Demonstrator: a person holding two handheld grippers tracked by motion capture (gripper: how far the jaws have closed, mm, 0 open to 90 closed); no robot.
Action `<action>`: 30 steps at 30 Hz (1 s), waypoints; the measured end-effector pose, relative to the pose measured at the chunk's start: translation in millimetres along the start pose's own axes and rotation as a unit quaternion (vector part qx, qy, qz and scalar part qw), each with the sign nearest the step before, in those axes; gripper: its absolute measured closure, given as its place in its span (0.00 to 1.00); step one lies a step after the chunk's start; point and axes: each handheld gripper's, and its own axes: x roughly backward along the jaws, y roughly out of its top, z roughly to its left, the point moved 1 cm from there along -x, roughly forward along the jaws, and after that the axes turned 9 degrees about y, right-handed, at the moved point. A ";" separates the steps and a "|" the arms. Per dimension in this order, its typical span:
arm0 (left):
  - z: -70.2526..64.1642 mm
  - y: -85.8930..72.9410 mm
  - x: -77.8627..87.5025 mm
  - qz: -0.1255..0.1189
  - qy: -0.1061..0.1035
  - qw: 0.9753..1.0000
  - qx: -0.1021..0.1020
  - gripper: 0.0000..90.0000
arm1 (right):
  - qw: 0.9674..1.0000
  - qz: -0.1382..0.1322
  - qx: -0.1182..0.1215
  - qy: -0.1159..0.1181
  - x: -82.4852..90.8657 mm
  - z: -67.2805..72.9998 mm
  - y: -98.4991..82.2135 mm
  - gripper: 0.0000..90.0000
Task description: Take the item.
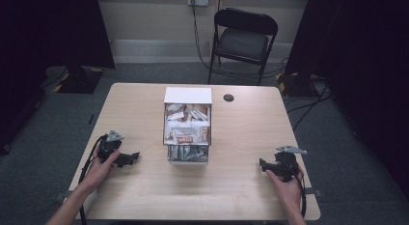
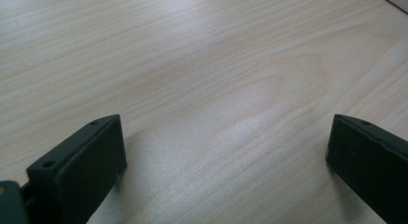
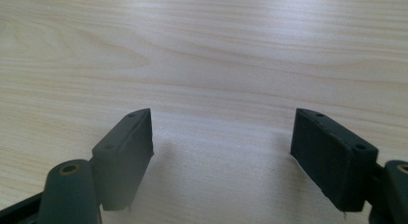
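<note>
A white box (image 1: 187, 96) stands in the middle of the light wooden table (image 1: 241, 186), its pulled-out drawer (image 1: 187, 133) packed with several small packets. My left gripper (image 1: 132, 158) rests on the table to the left of the drawer, held by a hand, jaws pointing toward the box. In the left gripper view its jaws (image 2: 226, 152) stand wide apart over bare wood with nothing between them. My right gripper (image 1: 263, 163) rests at the right, also pointing toward the box. Its jaws (image 3: 221, 142) are open over bare wood.
A small dark round grommet (image 1: 228, 97) sits in the tabletop right of the box. A black folding chair (image 1: 243, 39) stands beyond the far edge. Cables (image 1: 87, 172) trail from each gripper toward the near edge.
</note>
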 end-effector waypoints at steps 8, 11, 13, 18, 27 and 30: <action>0.0 0.0 0.0 0.000 0.000 1.000 0.000 0.00 | 1.000 -0.010 0.013 0.024 5.5 7.6 4.6 0.32; 0.0 0.0 0.0 0.000 0.000 1.000 0.000 0.00 | 0.999 -0.014 0.018 0.032 7.1 11.6 6.4 0.34; 0.0 0.0 0.0 0.000 0.000 1.000 0.000 0.00 | 0.999 -0.013 0.017 0.041 8.8 13.3 8.2 0.36; 0.0 0.0 0.0 0.000 0.000 1.000 0.000 0.00 | 0.998 -0.023 0.010 0.058 16.0 19.3 13.1 0.39; 0.0 0.0 0.0 0.000 0.000 1.000 0.000 0.00 | 0.996 -0.021 0.012 0.086 24.5 35.4 23.9 0.40; 0.0 0.0 0.0 0.000 0.000 1.000 0.000 0.00 | 0.994 -0.031 0.014 0.100 29.0 40.2 28.2 0.42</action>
